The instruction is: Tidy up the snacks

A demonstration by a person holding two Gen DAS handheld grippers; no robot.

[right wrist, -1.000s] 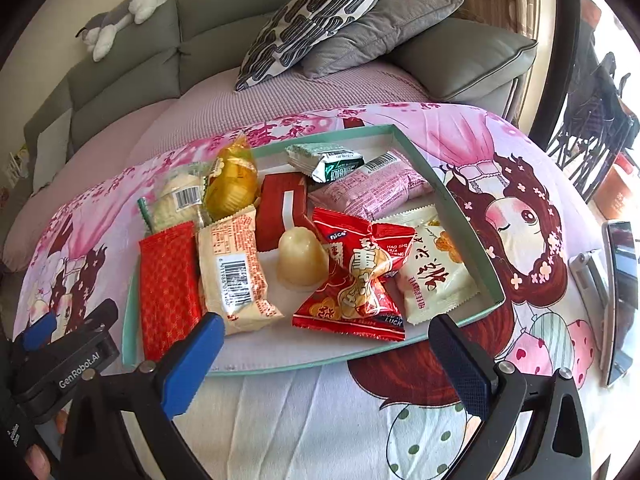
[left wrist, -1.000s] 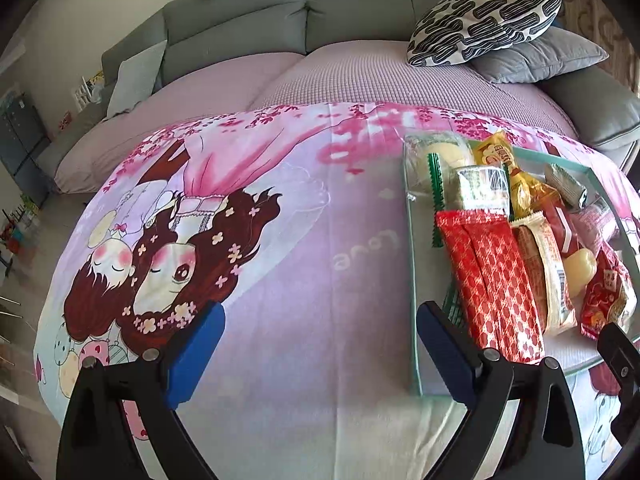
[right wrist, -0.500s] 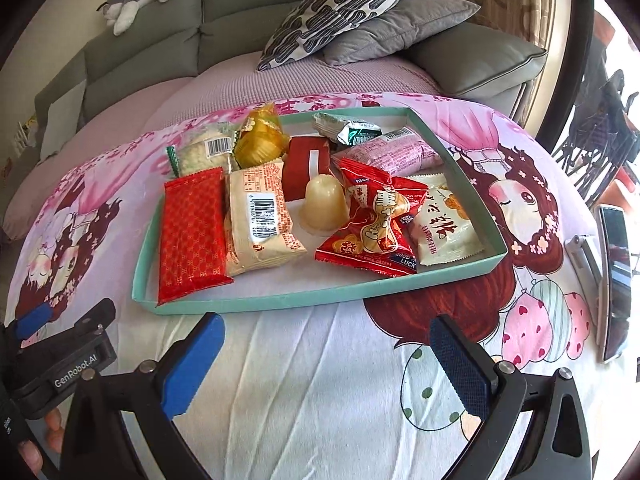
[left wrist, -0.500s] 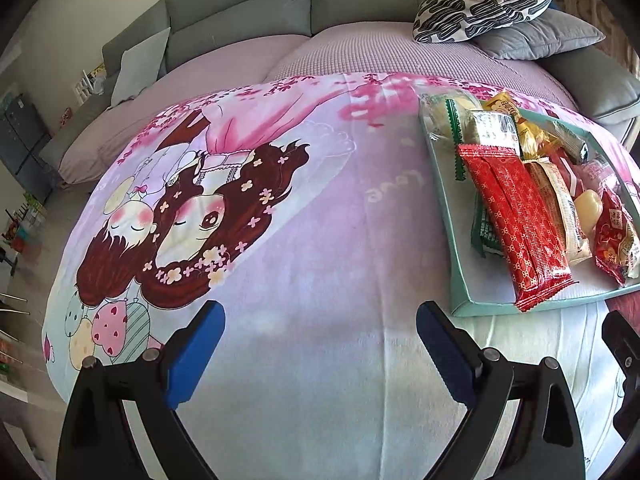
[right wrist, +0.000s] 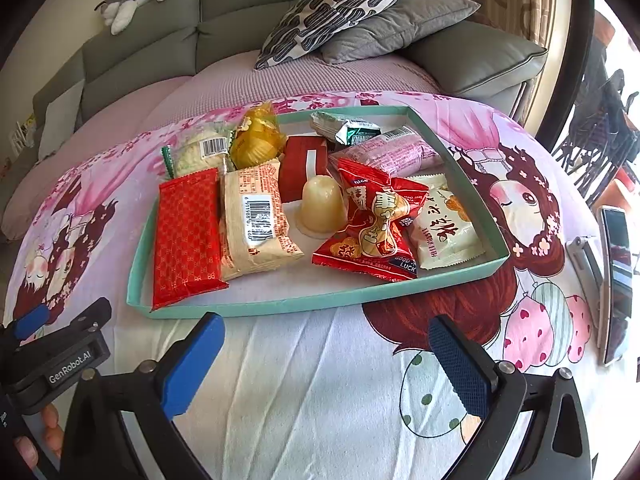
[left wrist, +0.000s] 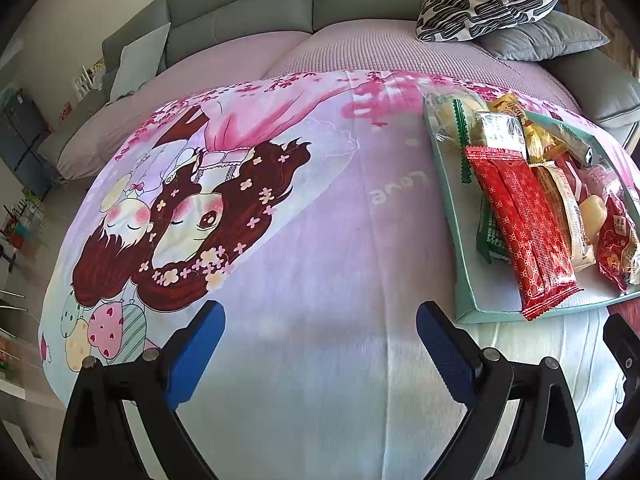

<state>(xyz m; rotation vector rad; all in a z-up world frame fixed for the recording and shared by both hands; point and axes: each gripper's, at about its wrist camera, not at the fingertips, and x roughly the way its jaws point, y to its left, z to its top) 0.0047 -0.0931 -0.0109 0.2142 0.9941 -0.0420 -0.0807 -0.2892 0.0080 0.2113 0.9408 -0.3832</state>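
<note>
A cartoon-print cloth (right wrist: pixel 304 380) covers the desk. On it sit a teal tray (right wrist: pixel 256 307) of snacks. A phone (right wrist: pixel 616 276) lies at its right edge.

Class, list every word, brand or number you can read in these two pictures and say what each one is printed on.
"GenRobot.AI": on the left gripper.
"Love": upside down on the blanket.
"GOOD" and "LUCK": on the red candy bag.
"nice": also on that bag.
Large Chinese characters on the cream packet are not transcribed here.
Barcode digits on the beige packet: too blurred.
</note>
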